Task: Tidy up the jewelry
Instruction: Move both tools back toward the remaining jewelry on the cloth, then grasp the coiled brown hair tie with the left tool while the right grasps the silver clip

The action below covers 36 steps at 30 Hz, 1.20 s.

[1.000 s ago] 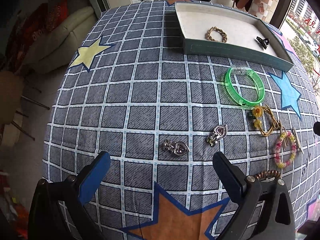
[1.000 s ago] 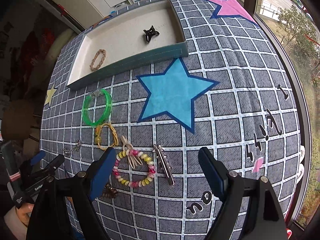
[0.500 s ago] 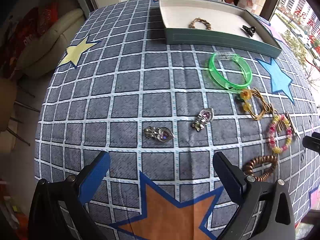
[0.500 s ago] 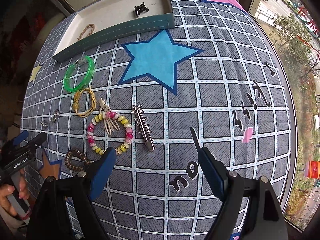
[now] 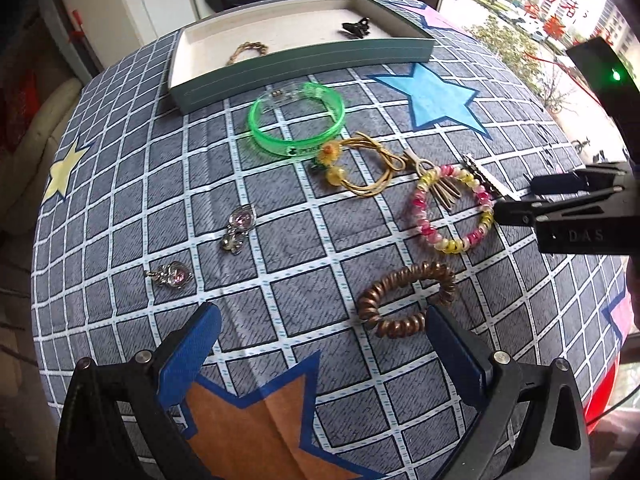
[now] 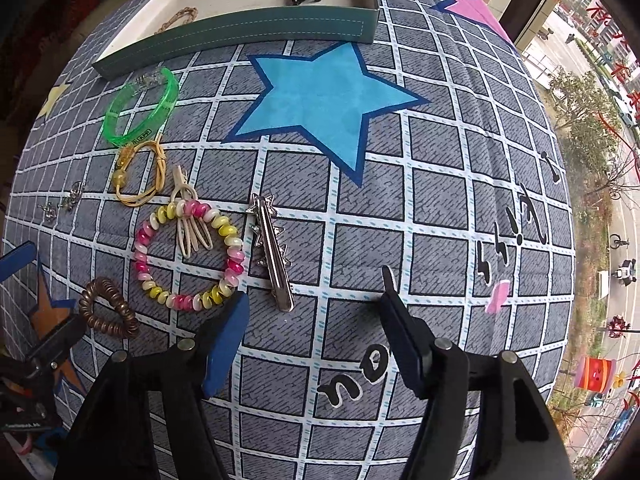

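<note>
The tablecloth is matt woven cloth, its grey squares carrying a rough denim-like grain, and the printed stars look flat and dull. The tray has a matt teal outer wall with a stitched line and a pale, soft-looking lining. The green bangle is glossy translucent plastic. The silver hair clip is polished metal with a mirror shine. The beaded bracelet has smooth, glossy pink, yellow and white beads. The brown spiral hair tie looks like shiny coiled plastic with a coppery sheen. The 2 pendants are bright metal. Both grippers' pads are matt blue with a fine textured surface.
</note>
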### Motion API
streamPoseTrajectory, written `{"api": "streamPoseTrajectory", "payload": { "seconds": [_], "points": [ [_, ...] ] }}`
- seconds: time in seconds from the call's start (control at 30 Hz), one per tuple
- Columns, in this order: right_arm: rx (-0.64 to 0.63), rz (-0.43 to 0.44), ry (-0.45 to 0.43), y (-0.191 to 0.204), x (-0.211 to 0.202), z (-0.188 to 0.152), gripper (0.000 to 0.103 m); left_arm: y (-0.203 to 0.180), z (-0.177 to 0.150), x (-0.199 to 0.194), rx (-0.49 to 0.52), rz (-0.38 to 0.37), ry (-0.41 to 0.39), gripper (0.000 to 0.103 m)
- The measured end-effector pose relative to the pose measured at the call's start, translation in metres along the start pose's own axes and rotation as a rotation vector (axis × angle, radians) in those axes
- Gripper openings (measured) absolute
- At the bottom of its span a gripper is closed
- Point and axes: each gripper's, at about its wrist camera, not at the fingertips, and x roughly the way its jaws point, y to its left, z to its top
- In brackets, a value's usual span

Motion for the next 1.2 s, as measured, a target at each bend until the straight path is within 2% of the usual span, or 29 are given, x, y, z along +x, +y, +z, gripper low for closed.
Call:
{"api": "streamPoseTrajectory", "payload": {
  "seconds": [0.23,0.3,0.4,0.5,0.53,0.6,0.67,0.7,0.77,0.83,1.07,1.2],
  "points": [
    [-0.033,-0.014,-0.016,0.005,-0.001,0.013,0.067,-0.013,0.006,0.002,0.045,-0.018,-0.020,0.103],
    [-0.034,-0.013,-0.016,0.007,0.000,0.013,0.067,-0.014,0.007,0.005,0.059,-0.016,-0.015,0.093],
    [-0.040,-0.015,-0.018,0.009,0.000,0.016,0.067,-0.014,0.007,0.011,0.066,-0.021,-0.005,0.090],
    [-0.047,-0.015,-0.028,0.009,0.001,0.017,0.066,-0.016,0.009,0.014,0.072,-0.037,0.004,0.078],
    [-0.051,-0.013,-0.033,0.008,0.002,0.015,0.064,-0.016,0.010,0.014,0.073,-0.041,0.006,0.077],
    [-0.061,-0.010,-0.041,0.011,0.001,0.016,0.059,-0.019,0.011,0.017,0.078,-0.052,0.013,0.062],
    [-0.073,-0.007,-0.048,0.015,-0.001,0.016,0.049,-0.022,0.012,0.017,0.087,-0.044,0.010,0.057],
    [-0.078,-0.007,-0.050,0.018,-0.002,0.016,0.045,-0.023,0.012,0.016,0.087,-0.050,0.006,0.045],
    [-0.084,-0.007,-0.053,0.022,-0.003,0.019,0.032,-0.024,0.014,0.016,0.090,-0.055,0.006,0.032],
    [-0.087,-0.008,-0.054,0.028,-0.003,0.021,0.021,-0.022,0.015,0.016,0.079,-0.066,0.009,0.025],
    [-0.042,0.026,-0.056,0.020,-0.010,0.013,0.019,0.006,0.017,0.011,-0.117,-0.167,0.028,0.025],
    [0.016,0.082,-0.055,0.005,-0.016,0.013,0.019,0.016,0.019,-0.001,-0.169,-0.193,0.011,0.025]
  ]
}}
